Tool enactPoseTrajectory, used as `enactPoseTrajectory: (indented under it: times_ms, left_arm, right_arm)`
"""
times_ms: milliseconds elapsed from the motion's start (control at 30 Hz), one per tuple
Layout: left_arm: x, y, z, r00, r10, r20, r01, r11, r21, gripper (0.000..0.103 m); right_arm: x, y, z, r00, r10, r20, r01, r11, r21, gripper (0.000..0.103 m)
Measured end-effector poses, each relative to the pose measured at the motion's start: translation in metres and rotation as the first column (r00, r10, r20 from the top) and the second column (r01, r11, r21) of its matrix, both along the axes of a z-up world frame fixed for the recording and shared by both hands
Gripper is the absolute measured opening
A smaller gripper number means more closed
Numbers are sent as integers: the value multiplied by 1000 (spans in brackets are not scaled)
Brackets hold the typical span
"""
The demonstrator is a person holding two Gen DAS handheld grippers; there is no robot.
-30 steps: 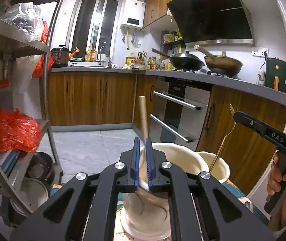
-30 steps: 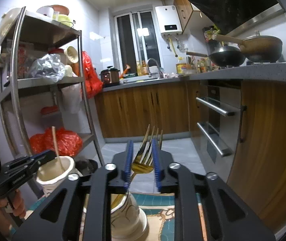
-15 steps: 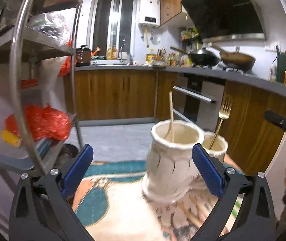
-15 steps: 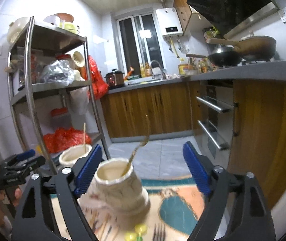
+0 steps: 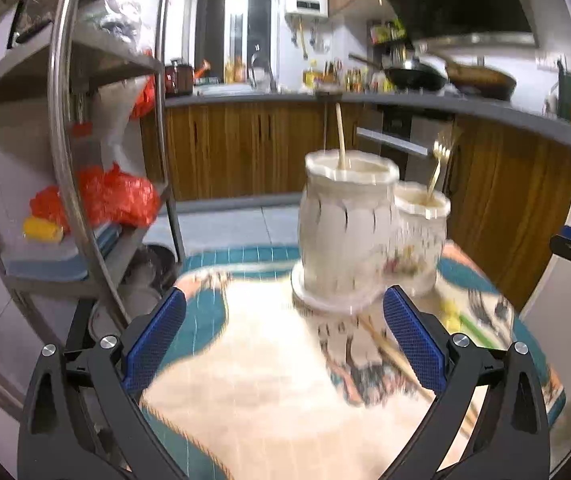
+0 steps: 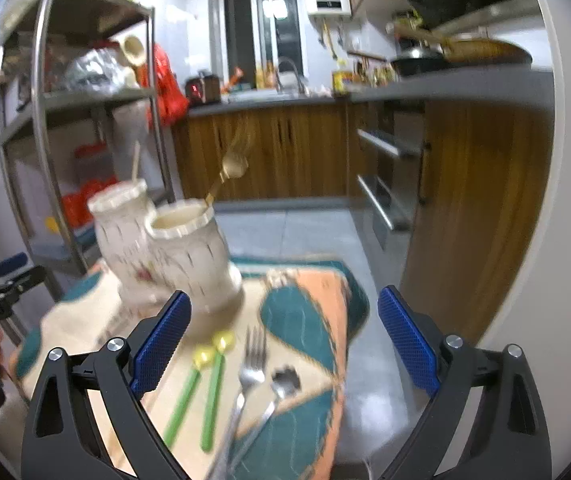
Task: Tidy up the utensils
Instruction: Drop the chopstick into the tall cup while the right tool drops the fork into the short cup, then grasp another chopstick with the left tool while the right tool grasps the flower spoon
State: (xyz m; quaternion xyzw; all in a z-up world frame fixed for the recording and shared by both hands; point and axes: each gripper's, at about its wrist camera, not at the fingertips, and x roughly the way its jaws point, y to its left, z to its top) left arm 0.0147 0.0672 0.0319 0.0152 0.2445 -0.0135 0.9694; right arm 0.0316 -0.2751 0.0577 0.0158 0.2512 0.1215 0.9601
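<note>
Two cream ceramic holders stand together on the patterned tablecloth. The larger holder has a wooden chopstick upright in it. A gold fork leans in the smaller holder. My left gripper is open and empty, short of the holders, with loose chopsticks on the cloth by its right finger. My right gripper is empty, its jaws still opening. Below it lie two green-handled spoons, a silver fork and a silver spoon, with the fork's holder beyond.
A steel shelf rack with red bags stands close on the left. Wooden cabinets and an oven line the right. The cloth's right edge drops to the grey tiled floor. The other gripper shows at the far left.
The left gripper let go of the chopstick and the right let go of the gold fork, each into a holder. Both opened wide, drew back and tipped downward, so the table's utensils now show.
</note>
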Motion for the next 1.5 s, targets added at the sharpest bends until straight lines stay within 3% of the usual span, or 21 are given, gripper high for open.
enactPoseTrajectory:
  times_ms: [133, 300, 367, 500, 600, 800, 867, 967, 1167, 1233, 1500]
  left_arm:
    - [-2, -13, -16, 998, -35, -48, 37, 998, 58, 97]
    - [11, -29, -34, 978, -96, -187, 96, 995, -9, 97]
    - [14, -36, -37, 972, -113, -205, 108, 994, -34, 95]
    - [21, -50, -47, 960, -101, -261, 87, 994, -65, 84]
    - [25, -61, -57, 952, -88, -293, 77, 996, -49, 78]
    - [25, -77, -72, 925, -104, -365, 102, 994, -27, 72]
    - [24, -80, -72, 928, -95, -361, 97, 995, -12, 72]
    - [22, -78, -70, 926, -85, -368, 86, 996, -15, 67]
    - [18, -78, -69, 919, -87, -384, 92, 996, -3, 66]
    - [21, -78, -69, 917, -86, -390, 88, 996, -14, 61]
    - [34, -84, -67, 900, -168, -402, 169, 985, -34, 14]
  right_arm:
    - [6, -4, -25, 996, -2, -90, 1, 1000, -8, 94]
    - [14, -4, -48, 987, -16, -159, 10, 999, -35, 94]
    - [15, -4, -53, 985, -13, -171, 7, 999, -37, 92]
    - [20, 0, -61, 978, 7, -209, -16, 999, -40, 80]
    - [23, 4, -65, 973, 26, -230, -37, 998, -44, 69]
    - [30, 7, -73, 963, 46, -264, -63, 997, -54, 52]
    - [32, 6, -75, 961, 49, -273, -65, 997, -49, 44]
    - [35, 6, -76, 958, 58, -281, -73, 996, -44, 38]
    - [35, 7, -78, 954, 73, -290, -87, 996, -35, 37]
    - [37, 7, -80, 951, 75, -300, -88, 996, -27, 37]
    - [51, 5, -84, 944, 94, -317, -100, 995, -3, 34]
